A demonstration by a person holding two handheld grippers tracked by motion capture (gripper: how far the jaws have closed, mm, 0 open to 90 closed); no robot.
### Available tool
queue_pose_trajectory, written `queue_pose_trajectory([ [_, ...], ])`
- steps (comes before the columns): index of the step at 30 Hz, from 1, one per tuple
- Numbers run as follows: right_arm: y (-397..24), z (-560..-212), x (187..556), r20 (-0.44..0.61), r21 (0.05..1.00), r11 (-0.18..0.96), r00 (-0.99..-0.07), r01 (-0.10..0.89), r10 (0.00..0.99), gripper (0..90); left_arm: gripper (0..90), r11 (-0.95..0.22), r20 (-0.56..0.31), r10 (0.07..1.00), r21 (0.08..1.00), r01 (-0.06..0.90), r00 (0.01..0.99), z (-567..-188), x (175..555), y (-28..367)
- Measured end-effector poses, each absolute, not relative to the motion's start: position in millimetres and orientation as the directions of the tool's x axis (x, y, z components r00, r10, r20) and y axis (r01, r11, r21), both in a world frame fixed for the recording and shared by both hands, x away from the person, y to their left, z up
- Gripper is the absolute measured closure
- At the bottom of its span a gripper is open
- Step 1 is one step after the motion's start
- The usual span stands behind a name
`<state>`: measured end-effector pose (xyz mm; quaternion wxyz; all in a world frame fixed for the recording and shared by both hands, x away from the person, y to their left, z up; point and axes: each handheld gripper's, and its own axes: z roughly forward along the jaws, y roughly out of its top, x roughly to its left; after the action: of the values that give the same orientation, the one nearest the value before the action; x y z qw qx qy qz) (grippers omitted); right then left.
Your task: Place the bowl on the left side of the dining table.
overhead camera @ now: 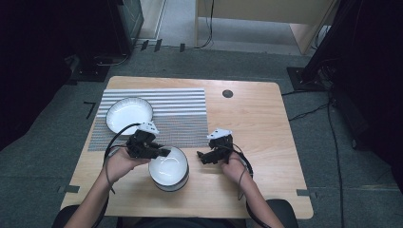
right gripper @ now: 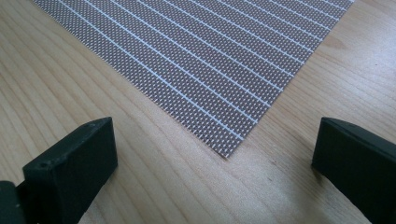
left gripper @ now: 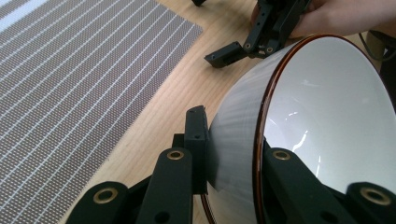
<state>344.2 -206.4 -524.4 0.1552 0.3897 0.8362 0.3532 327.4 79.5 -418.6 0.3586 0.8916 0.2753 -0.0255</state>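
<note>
The rim of the white bowl (left gripper: 327, 121) is pinched by the left claw (left gripper: 233, 163); the right claw (right gripper: 215, 154) is held spread beside it, above the counter (right gripper: 154, 177).

The left claw (overhead camera: 164, 152) grips the rim of the bowl (overhead camera: 168, 167) (white inside) beside the striped mat (overhead camera: 180, 118).

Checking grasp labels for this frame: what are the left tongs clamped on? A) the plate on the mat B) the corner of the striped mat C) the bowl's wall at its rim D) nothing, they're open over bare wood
C: in the left gripper view, the left tongs have one jaw outside and one inside the wall of the bowl, pinching it at its brown rim.
</note>
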Motion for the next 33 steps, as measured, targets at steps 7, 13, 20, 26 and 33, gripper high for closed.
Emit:
queue_pose_trajectory([
  [7,-206,-524,344,0.016,0.712,0.446,-0.648,0.542,0.762,0.0,79.1,-0.568,-0.270,0.474,0.634,0.525,0.838,-415,330,85],
  [13,-206,-524,344,0.018,0.711,0.445,-0.647,0.544,0.762,0.0,79.0,-0.564,-0.278,0.468,0.636,0.526,0.838,-411,330,87],
  [20,-206,-524,344,0.017,0.711,0.446,-0.647,0.544,0.762,0.0,78.9,-0.552,-0.289,0.464,0.645,0.528,0.837,-406,329,90],
  [26,-206,-524,344,0.017,0.711,0.446,-0.647,0.544,0.762,0.0,78.9,-0.537,-0.293,0.472,0.652,0.534,0.832,-400,331,97],
  [33,-206,-524,344,0.019,0.712,0.444,-0.646,0.545,0.763,0.0,78.7,-0.519,-0.293,0.486,0.661,0.542,0.823,-398,332,103],
])
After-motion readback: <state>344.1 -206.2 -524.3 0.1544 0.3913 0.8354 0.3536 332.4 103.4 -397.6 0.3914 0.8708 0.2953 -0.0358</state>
